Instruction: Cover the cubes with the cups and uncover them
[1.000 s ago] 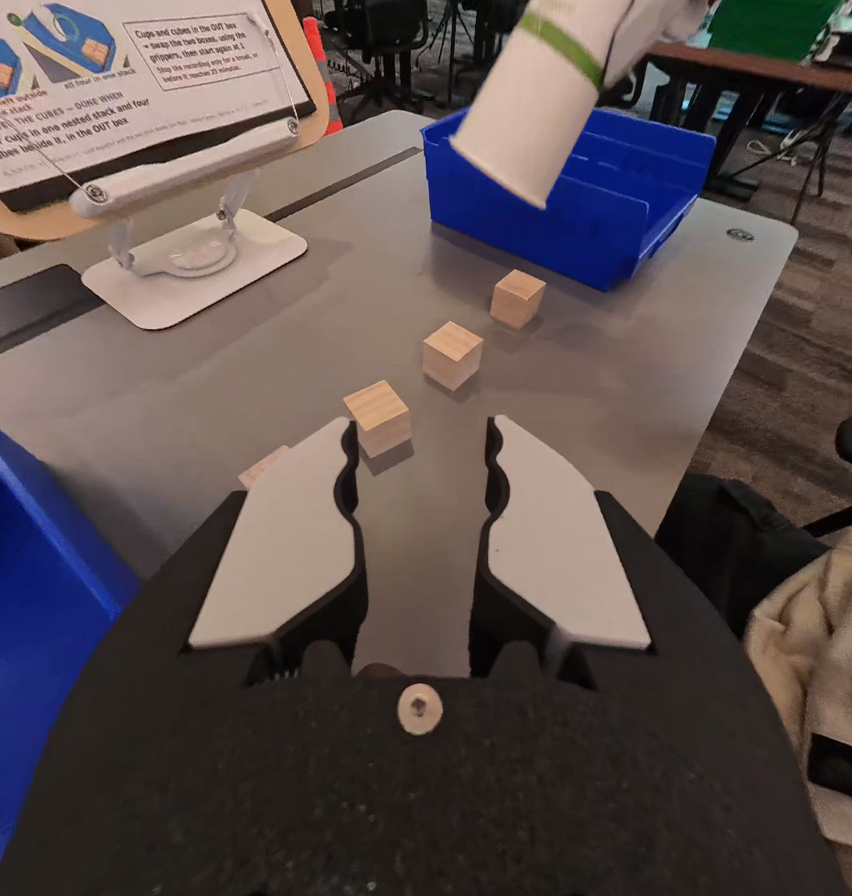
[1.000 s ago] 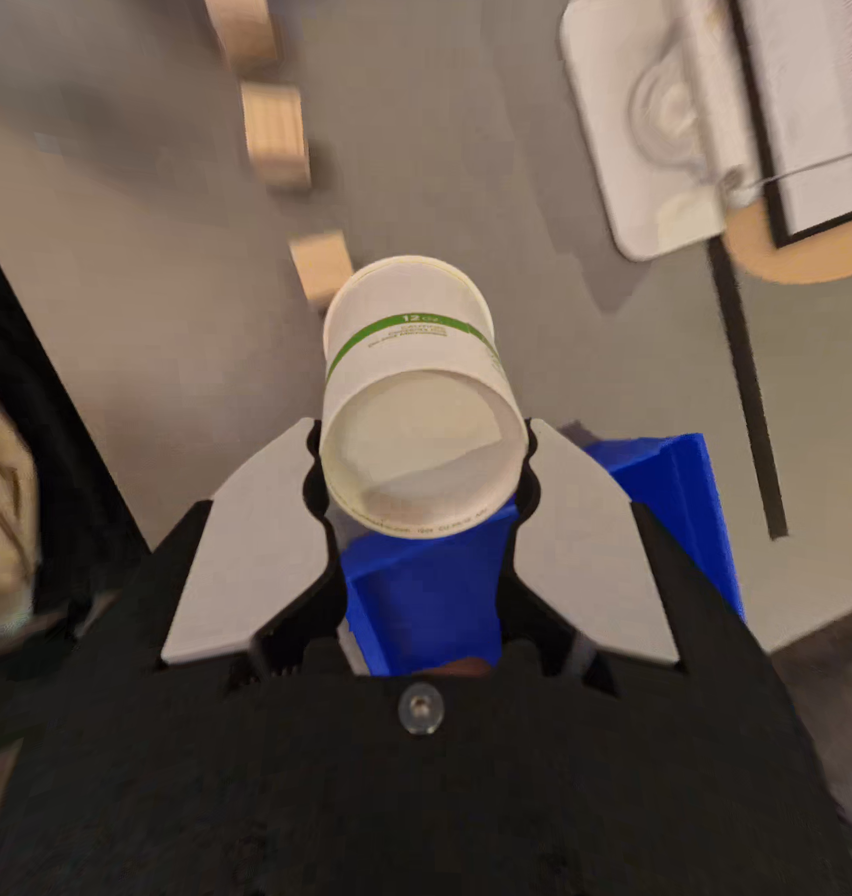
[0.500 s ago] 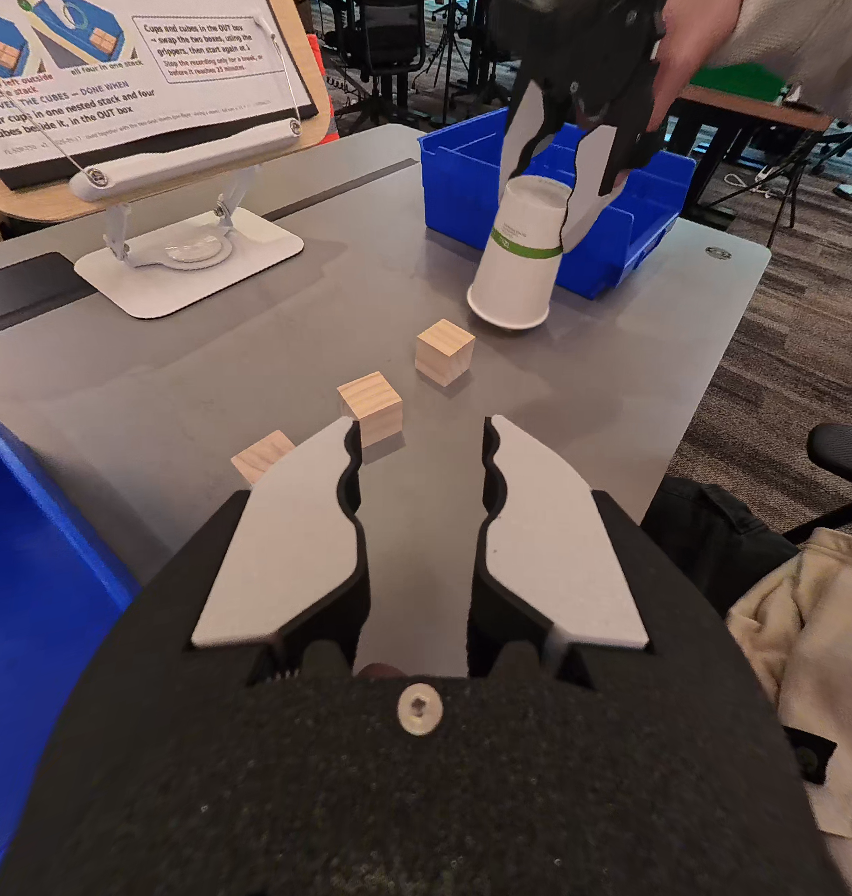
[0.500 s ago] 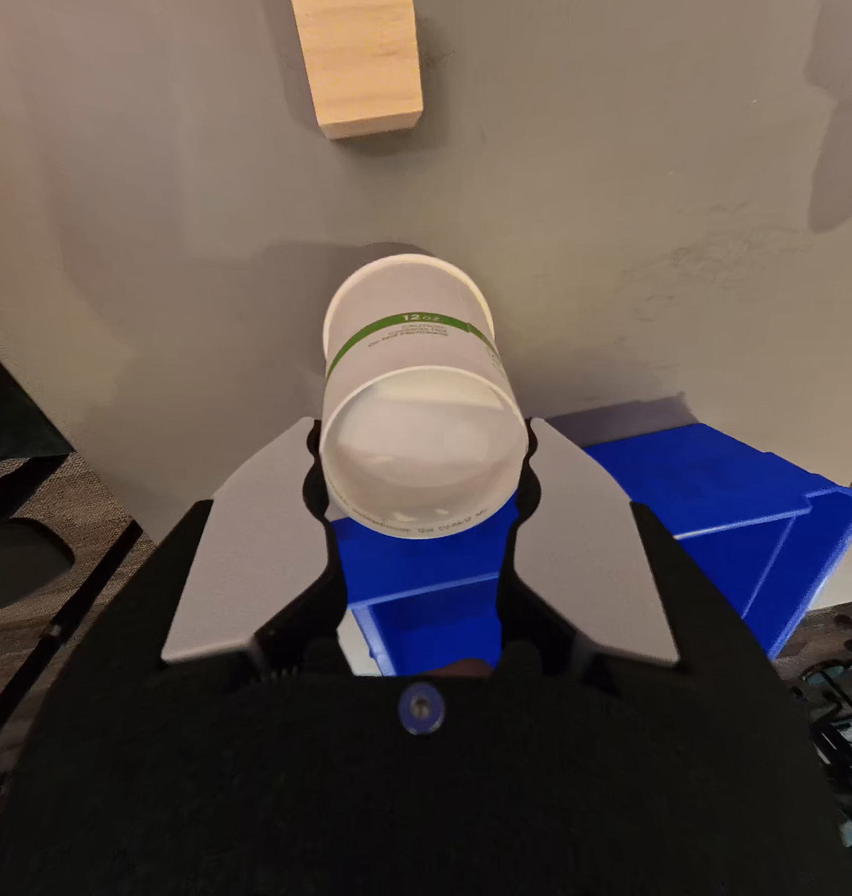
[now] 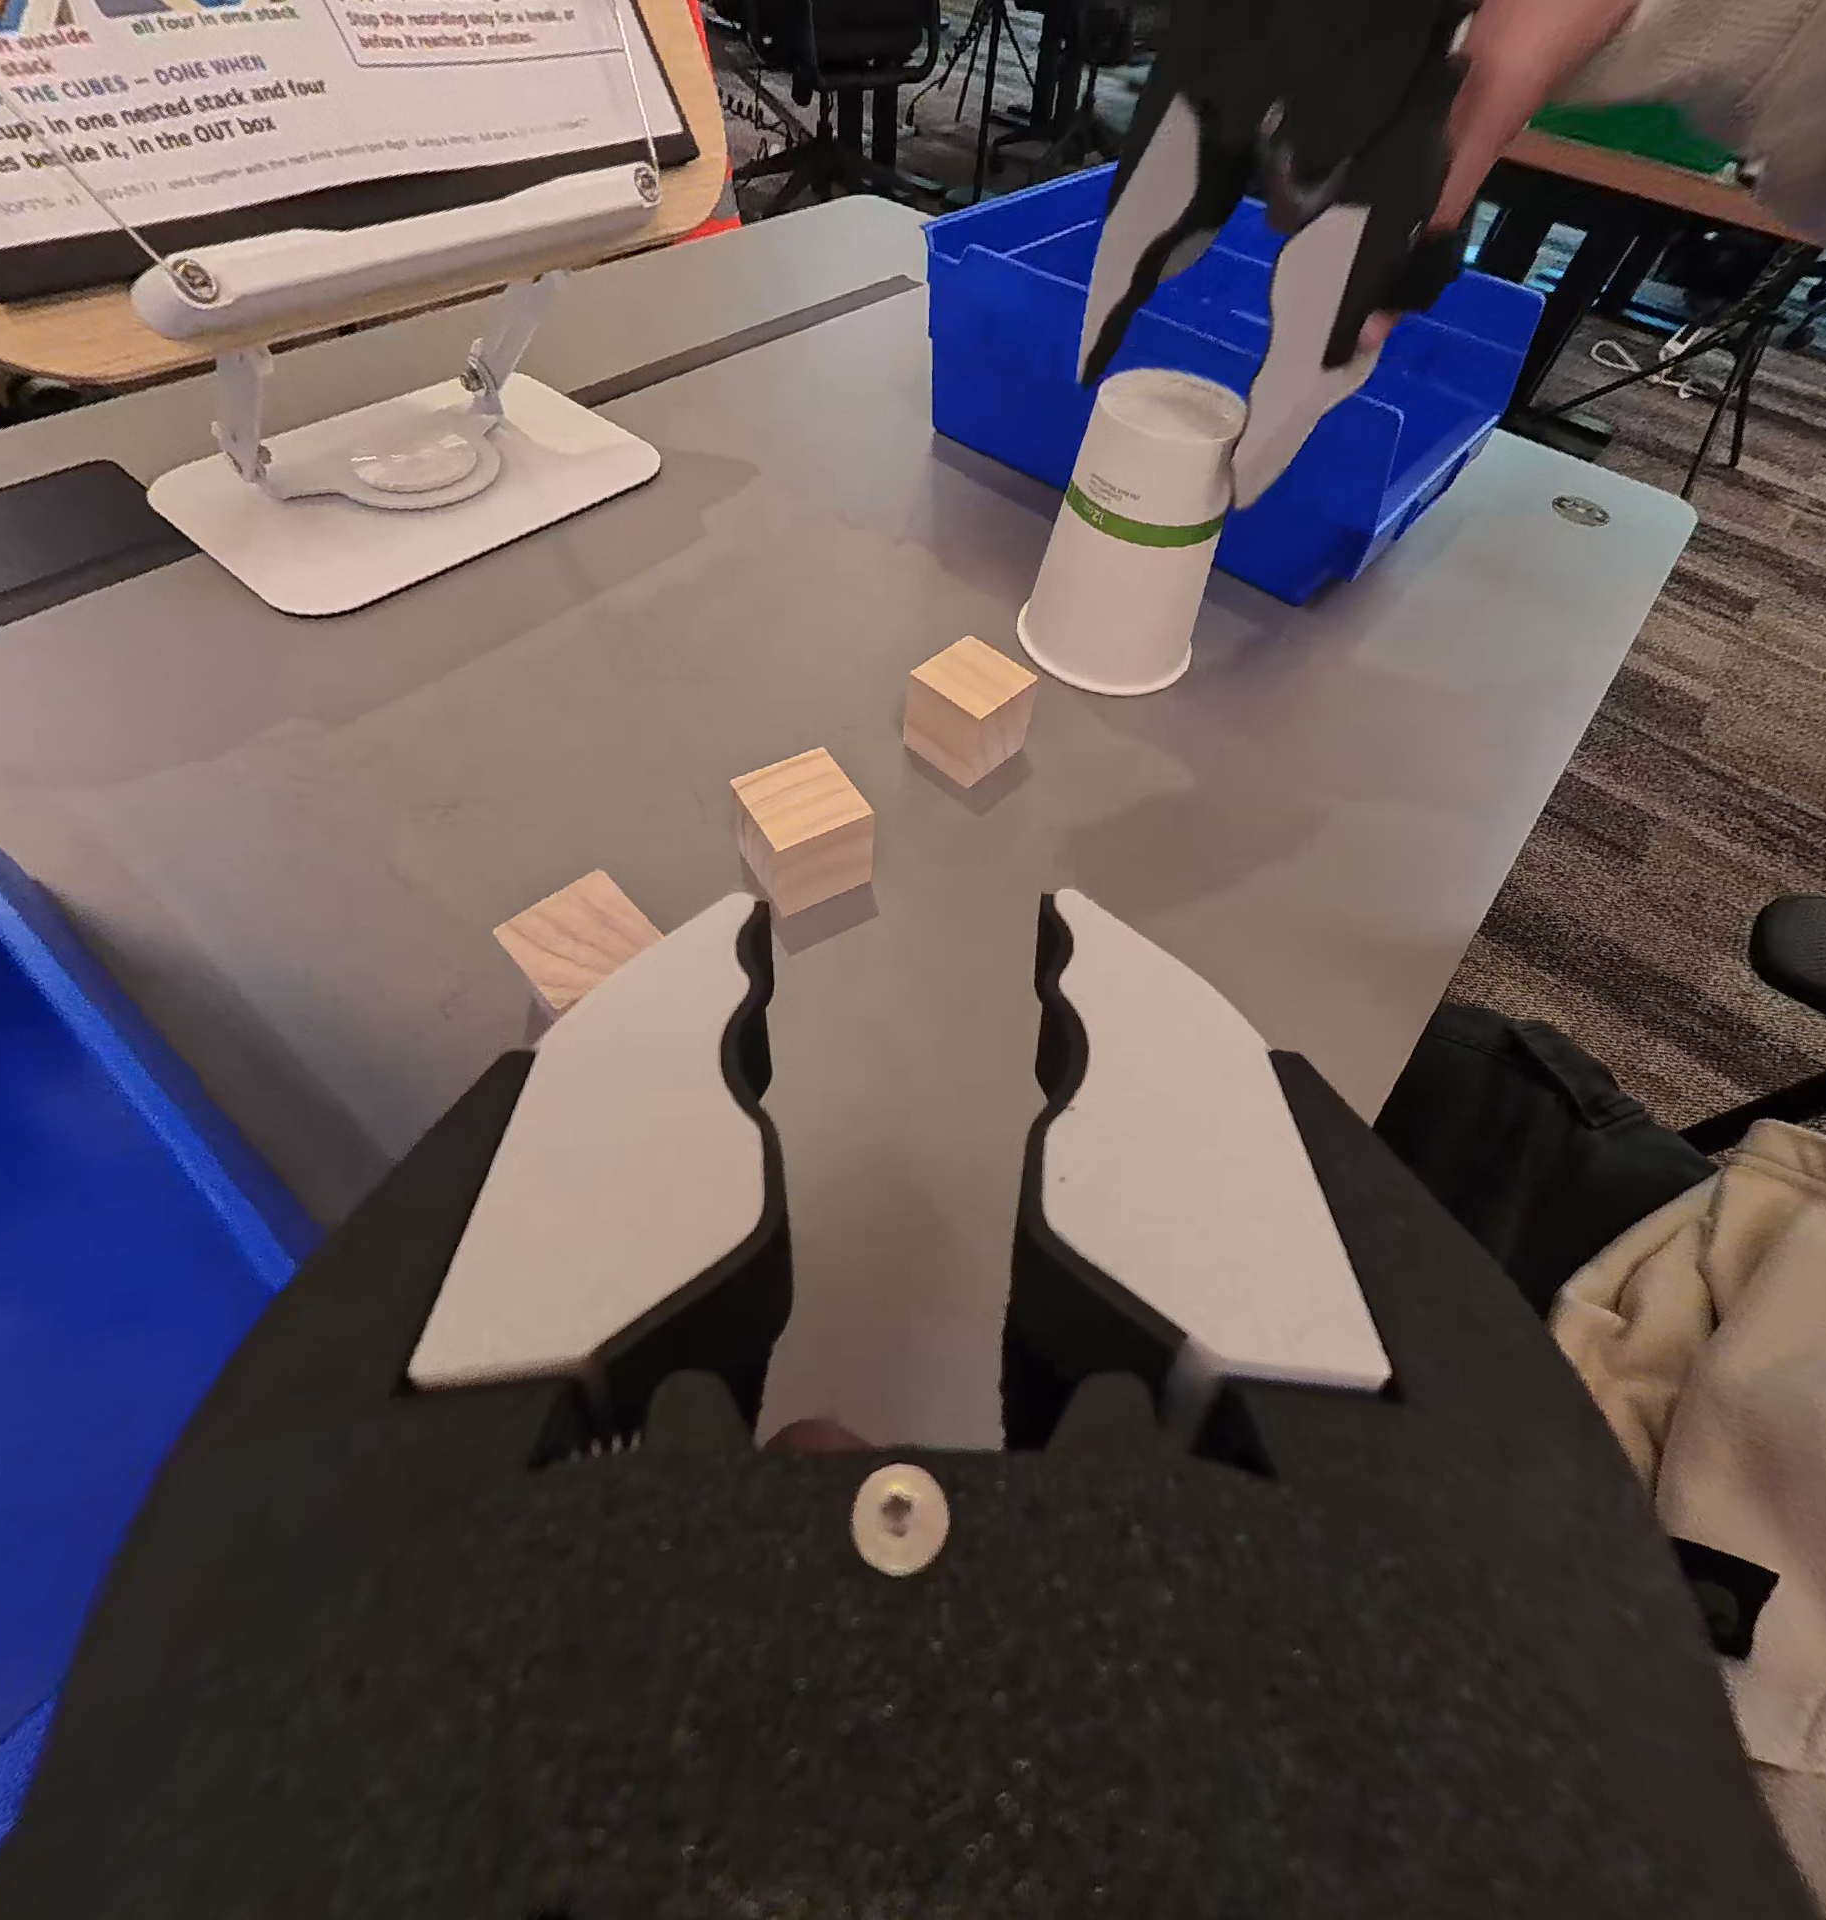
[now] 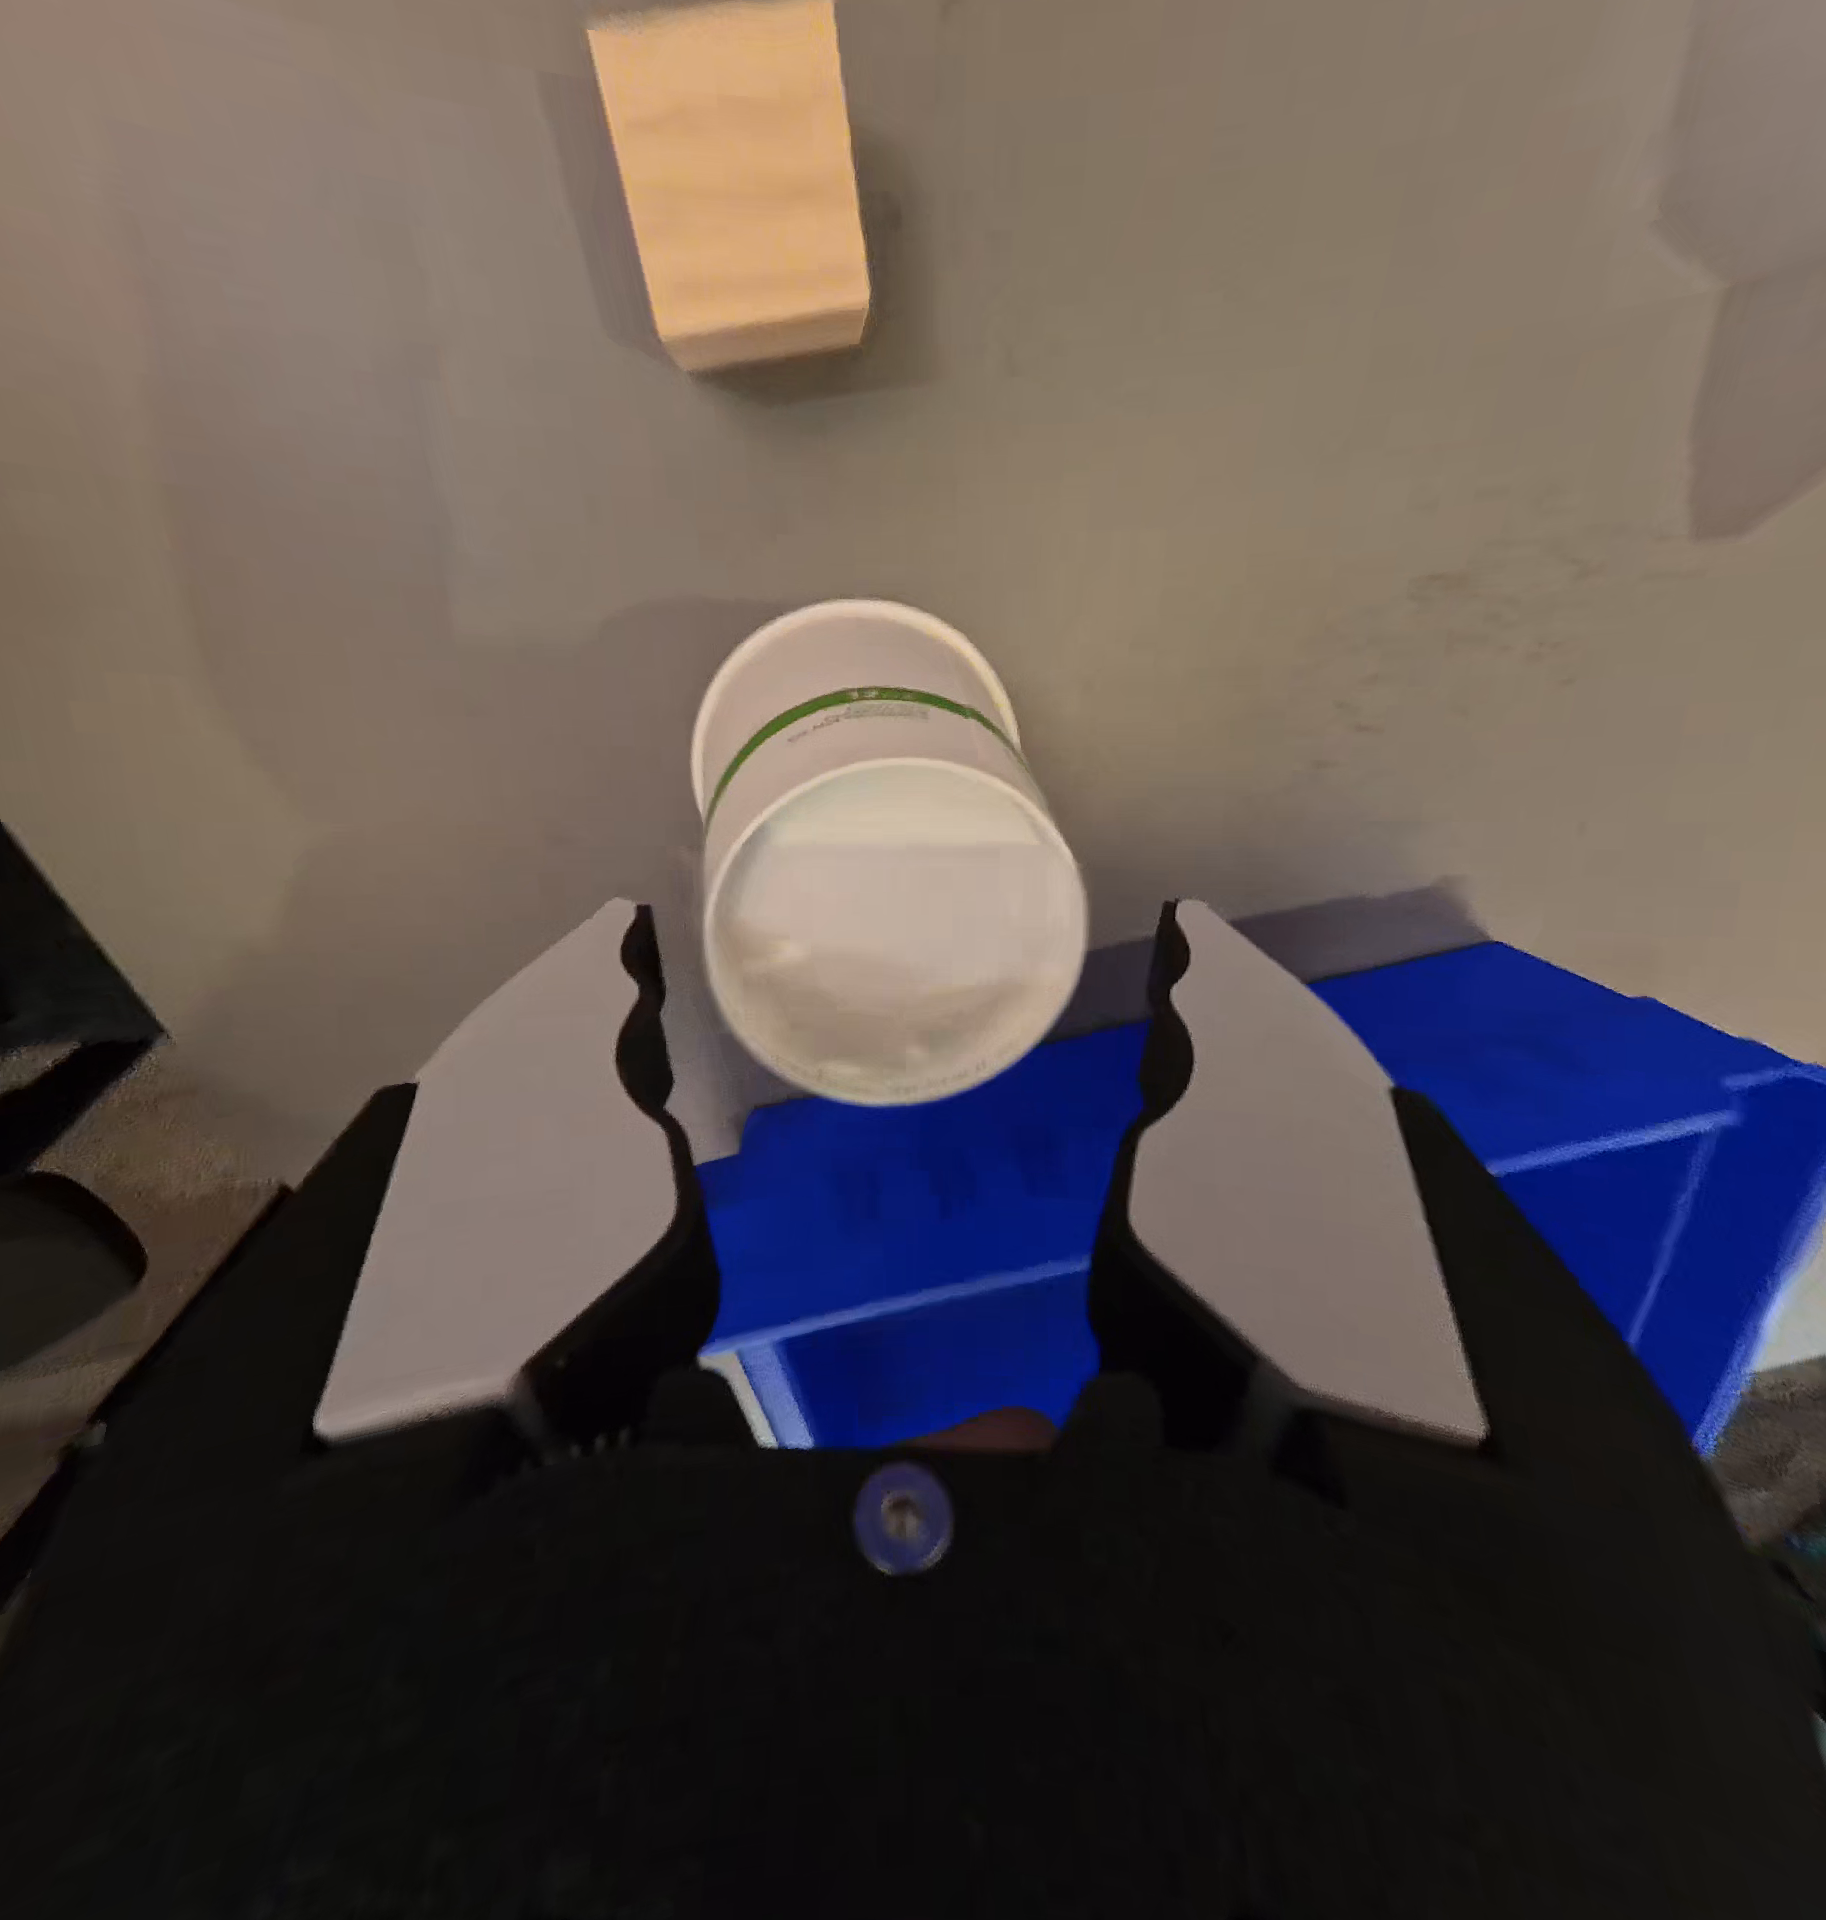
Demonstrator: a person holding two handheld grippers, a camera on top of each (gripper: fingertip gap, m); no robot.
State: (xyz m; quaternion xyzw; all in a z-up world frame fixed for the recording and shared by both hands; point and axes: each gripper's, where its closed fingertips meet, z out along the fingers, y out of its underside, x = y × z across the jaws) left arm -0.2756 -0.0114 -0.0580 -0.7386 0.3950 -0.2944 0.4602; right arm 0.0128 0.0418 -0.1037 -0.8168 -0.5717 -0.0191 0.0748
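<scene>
Inverted white paper cup (image 5: 1122, 551) with green band, standing mouth-down on the grey table (image 5: 473, 727), just in front of the far blue bin (image 5: 1304, 416) at 1 o'clock in the left wrist view. Right gripper (image 6: 904, 914) spread wide and empty, poised above the cup base, fingers (image 5: 1293, 416) clear of the cup wall on both sides. Left gripper (image 5: 898, 914) part open, empty, hovering low over the table at 6 o'clock. Three bare wooden cubes (image 5: 969, 707), (image 5: 803, 826), (image 5: 576, 935) in a diagonal row running from the cup toward 7 o'clock, each apart from the next. Nearest cube partly hidden behind the left finger. Contents under the cup not visible. Second blue bin (image 5: 78, 1299) at 9 o'clock; document stand (image 5: 400, 468) at 11 o'clock. Handling judgement for the cup: very light, thin-walled, easily crushed or ovalised; smooth paper, likely to slip under a weak pinch and to tip if nudged near the top. Recommended hold: across the narrow closed base end, where the bottom disc stiffens the wall; light closing force only. Avoid the open rim, softest part. Handling judgement for the cubes: rigid, light, flat-faced, prone to sliding on the smooth table if struck by a descending rim. Lower each cup vertically and centred.
</scene>
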